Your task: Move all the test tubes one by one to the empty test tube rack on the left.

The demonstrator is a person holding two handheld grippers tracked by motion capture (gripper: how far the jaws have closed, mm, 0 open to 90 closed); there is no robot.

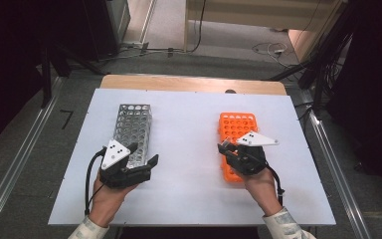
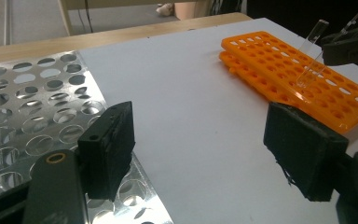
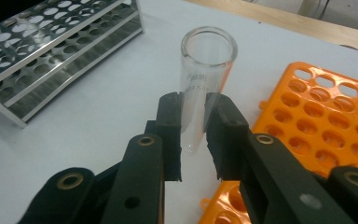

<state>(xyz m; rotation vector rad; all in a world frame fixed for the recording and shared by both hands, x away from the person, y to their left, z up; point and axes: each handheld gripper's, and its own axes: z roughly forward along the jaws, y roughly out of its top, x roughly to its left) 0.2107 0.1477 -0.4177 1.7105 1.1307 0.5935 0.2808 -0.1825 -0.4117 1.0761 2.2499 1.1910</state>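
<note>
Right tongs (image 3: 193,135) grip glass tube (image 3: 205,84) over orange rack (image 3: 335,126), holes w/o tubes.

Even overhead light, soft shadows, dark corners, slight softness.

Left hand-held gripper (image 1: 144,155): matte black body, and on top a pale grey three-cornered plate with a few small dark dots. A black cable loops from its rear down past the wrist. Its own view shows thick black block pads (image 2: 107,149) with worn, frayed edges and brass-ringed pivot holes in the black arms. Right hand-held gripper (image 1: 224,148): same black build, same dotted grey plate, thin black cable trailing back. Both wrists wear light, whitish cuffs.
</note>
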